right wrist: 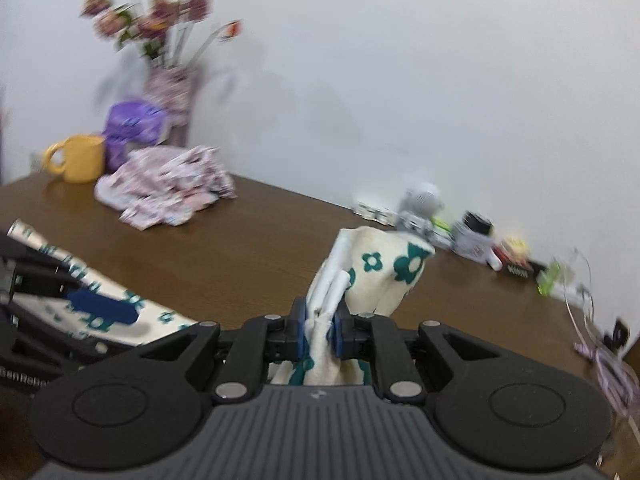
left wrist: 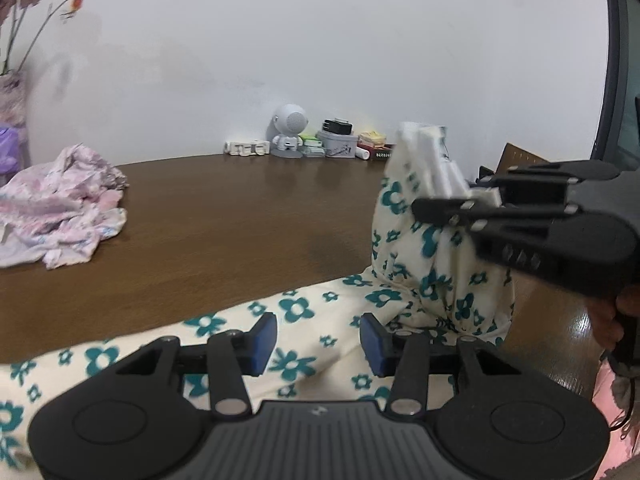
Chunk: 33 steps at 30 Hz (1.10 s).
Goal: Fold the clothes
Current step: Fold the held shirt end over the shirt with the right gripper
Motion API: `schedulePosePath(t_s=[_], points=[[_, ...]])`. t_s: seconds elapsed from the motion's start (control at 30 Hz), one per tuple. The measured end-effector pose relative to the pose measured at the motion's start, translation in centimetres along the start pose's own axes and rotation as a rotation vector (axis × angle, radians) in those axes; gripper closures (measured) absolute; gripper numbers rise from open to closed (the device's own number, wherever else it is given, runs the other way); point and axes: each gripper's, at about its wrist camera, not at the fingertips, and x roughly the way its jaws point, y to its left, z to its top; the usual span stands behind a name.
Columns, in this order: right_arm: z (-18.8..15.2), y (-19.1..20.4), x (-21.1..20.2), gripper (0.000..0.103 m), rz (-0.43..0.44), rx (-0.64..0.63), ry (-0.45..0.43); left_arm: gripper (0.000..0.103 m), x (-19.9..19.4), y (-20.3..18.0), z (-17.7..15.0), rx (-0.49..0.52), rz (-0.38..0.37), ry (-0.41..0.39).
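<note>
On the brown counter (left wrist: 224, 216) we've got a cream garment with teal flowers (left wrist: 304, 320) stretched along the near edge, and its right end is up in the air. Our right gripper (right wrist: 319, 330) has its 2 fingers pinched tight on a bunched end of that cloth, white trim poking out above the blue pads, so the fabric stands up like a little tent; from the left wrist view we can see that raised bunch hanging down from the grip. We'd judge that lift is there to carry one end over the rest, or to shake it flat; the pictures fit either.

Our left gripper (left wrist: 318, 340) hovers low over the flat part, fingers spread wide with nothing between them, flowered cloth showing right through the gap. It looks poised to pin or pick up the near stretch.

Further back, a crumpled pink garment (left wrist: 60, 204) sits in a heap, well apart from ours, near a yellow mug (right wrist: 78, 158) and a vase of flowers (right wrist: 166, 92). Small odds and ends line the wall.
</note>
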Motion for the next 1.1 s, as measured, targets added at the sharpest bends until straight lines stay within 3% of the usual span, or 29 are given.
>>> schedulePosePath(t_s=[0.3, 0.67, 0.77, 0.83, 1.1], points=[[-0.8, 6.4, 1.0, 0.091, 0.102, -0.153, 0.065, 0.058, -2.5, 1.3, -1.5, -0.026, 0.035, -0.029], [-3.1, 9.0, 2.5, 0.09, 0.152, -0.22, 0.128, 0.051, -4.2, 3.2, -1.9, -0.102, 0.103, -0.06], [-3.0, 7.9, 2.2, 0.082, 0.206, -0.143, 0.118, 0.049, -4.3, 3.6, -1.7, -0.13, 0.112, -0.068], [-2.9, 7.2, 2.1, 0.063, 0.242, -0.092, 0.111, 0.047, -4.5, 3.9, -1.6, -0.162, 0.106, -0.077], [-2.8, 3.6, 0.4, 0.046, 0.391, 0.114, 0.057, 0.039, -5.1, 4.4, -0.6, -0.255, 0.078, -0.104]])
